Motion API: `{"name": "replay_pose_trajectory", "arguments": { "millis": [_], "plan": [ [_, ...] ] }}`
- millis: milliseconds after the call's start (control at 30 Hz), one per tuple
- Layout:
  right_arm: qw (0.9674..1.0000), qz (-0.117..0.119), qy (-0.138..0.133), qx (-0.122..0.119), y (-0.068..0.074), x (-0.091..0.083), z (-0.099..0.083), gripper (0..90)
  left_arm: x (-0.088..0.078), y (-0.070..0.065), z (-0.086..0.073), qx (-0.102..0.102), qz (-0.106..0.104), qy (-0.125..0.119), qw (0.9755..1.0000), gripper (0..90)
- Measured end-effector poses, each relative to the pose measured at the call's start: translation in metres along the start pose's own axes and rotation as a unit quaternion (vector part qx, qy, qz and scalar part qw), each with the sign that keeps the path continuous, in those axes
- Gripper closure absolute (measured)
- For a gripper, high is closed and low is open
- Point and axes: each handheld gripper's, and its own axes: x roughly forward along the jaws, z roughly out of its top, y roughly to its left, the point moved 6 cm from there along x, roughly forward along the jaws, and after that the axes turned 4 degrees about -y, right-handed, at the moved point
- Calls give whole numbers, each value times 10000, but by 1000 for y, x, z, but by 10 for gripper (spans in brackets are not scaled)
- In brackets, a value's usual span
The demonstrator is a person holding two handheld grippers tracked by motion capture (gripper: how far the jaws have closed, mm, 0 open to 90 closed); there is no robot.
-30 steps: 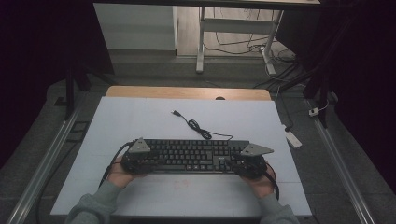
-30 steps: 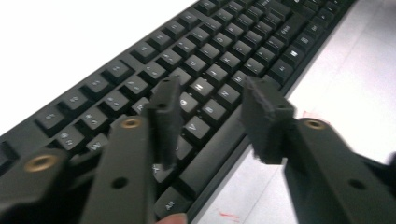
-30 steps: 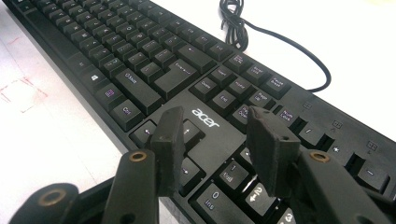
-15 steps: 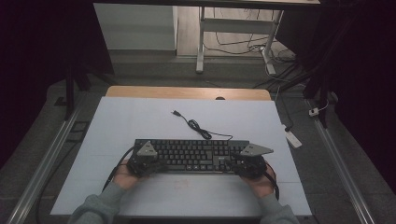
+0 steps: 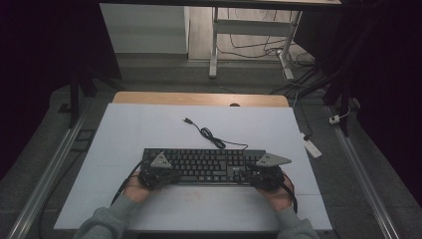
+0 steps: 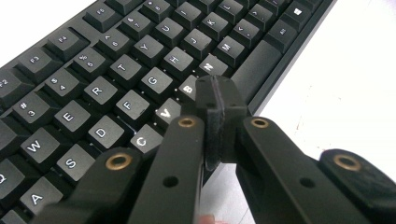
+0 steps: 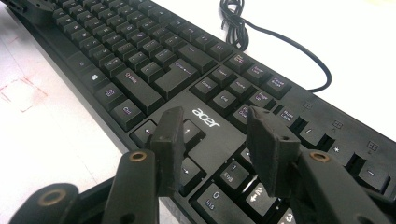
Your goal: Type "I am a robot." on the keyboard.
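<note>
left: left hand-held gripper [image 5: 160,175] sits over the left end of the black acer keyboard [image 5: 205,164]. in the left gripper view its jaws are pressed flat together, nothing between them, tips just above the b and n keys [image 6: 188,88] near the front edge. they have just been closing, on nothing.

middle: the keyboard lies flat on the white desk [image 5: 124,134], long side across, toward the person's edge. its thin black cable [image 5: 211,137] loops away from the back edge with the usb plug [image 5: 187,120] lying loose on the desk, not plugged in.

right: right hand-held gripper [image 5: 263,175] is over the right end. in the right gripper view the jaws stand well apart, one pad above the arrow keys [image 7: 189,135], the other above the numpad's inner column [image 7: 261,186], holding nothing.

handling, as a judgement: stiff plastic slab, light, long enough to want a hold at each end. keycaps are loose-fitting and could pop or press, so they are poor purchase. better to pinch the front rim or the end bezels, jaws across the thin edge. smooth plastic may slip from a shallow bite. the trailing cable will drag and could snag.
</note>
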Motion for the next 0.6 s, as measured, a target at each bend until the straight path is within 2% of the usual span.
{"name": "replay_pose_trajectory", "arguments": {
  "millis": [467, 600],
  "plan": [
    [10000, -1, 5, -1, 0, 0, 0, 567, 2, -2, -1, 42, 12, 8, 10000, 892],
    [10000, -6, 14, 3, 0, 0, 0, 567, -5, -1, 3, 9, 40, -195, 9998, 889]
  ]
}}
